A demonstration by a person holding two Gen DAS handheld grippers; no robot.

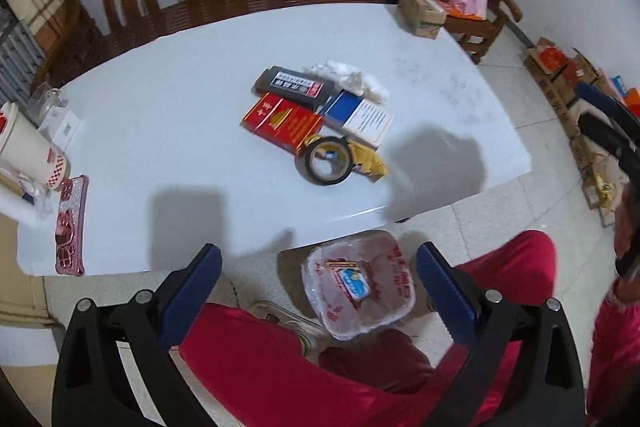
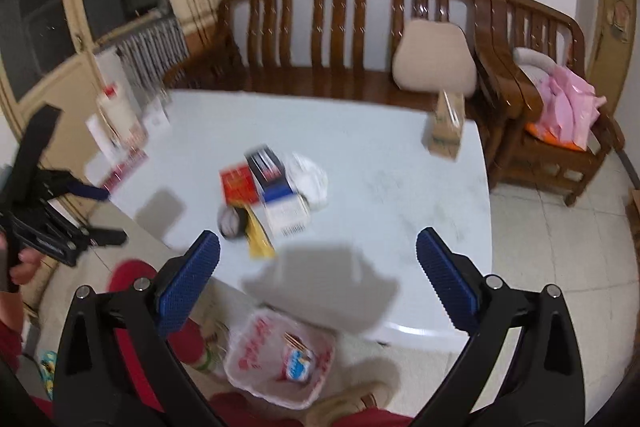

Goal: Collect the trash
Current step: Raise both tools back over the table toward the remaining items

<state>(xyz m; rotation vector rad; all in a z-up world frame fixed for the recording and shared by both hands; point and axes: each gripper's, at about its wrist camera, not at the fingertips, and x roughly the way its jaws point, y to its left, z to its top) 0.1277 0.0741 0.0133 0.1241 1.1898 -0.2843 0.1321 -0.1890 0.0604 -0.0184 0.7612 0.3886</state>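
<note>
Left wrist view: the left gripper (image 1: 319, 281) hangs over the near edge of the white table (image 1: 168, 99), its blue-padded fingers (image 1: 192, 293) spread wide with nothing between them. Below it, on the tiled floor between the person's red-trousered legs (image 1: 256, 359), stands a bin lined with a clear plastic bag (image 1: 358, 289) printed in red, and a small blue-and-white wrapper (image 1: 352, 281) lies inside. The trash sits in a huddle at the middle of the table: a red box (image 1: 282, 121), a dark box (image 1: 294, 87) behind it, a blue-and-white box (image 1: 358, 115) to the right, crumpled white tissue (image 1: 352, 79) behind that, a roll of dark tape (image 1: 324, 161) at the front and a yellow wrapper (image 1: 370, 161) touching the roll. A paper cup (image 1: 28, 147) stands at the left edge, a cardboard box (image 1: 420, 9) at the far right corner. The right gripper (image 1: 608, 123) shows at the frame's right side. Right wrist view: blurred, the right gripper (image 2: 318, 277) also hovers over the table's near edge with its jaws apart and empty, well short of the pile, where the red box (image 2: 238, 185) and the tape roll (image 2: 232, 223) can still be made out. The lined bin (image 2: 280, 355) sits below, and the left gripper (image 2: 90, 213) is off to the left, released. A wooden bench (image 2: 340, 39) with a beige cushion (image 2: 434, 57) runs behind the table.
</note>
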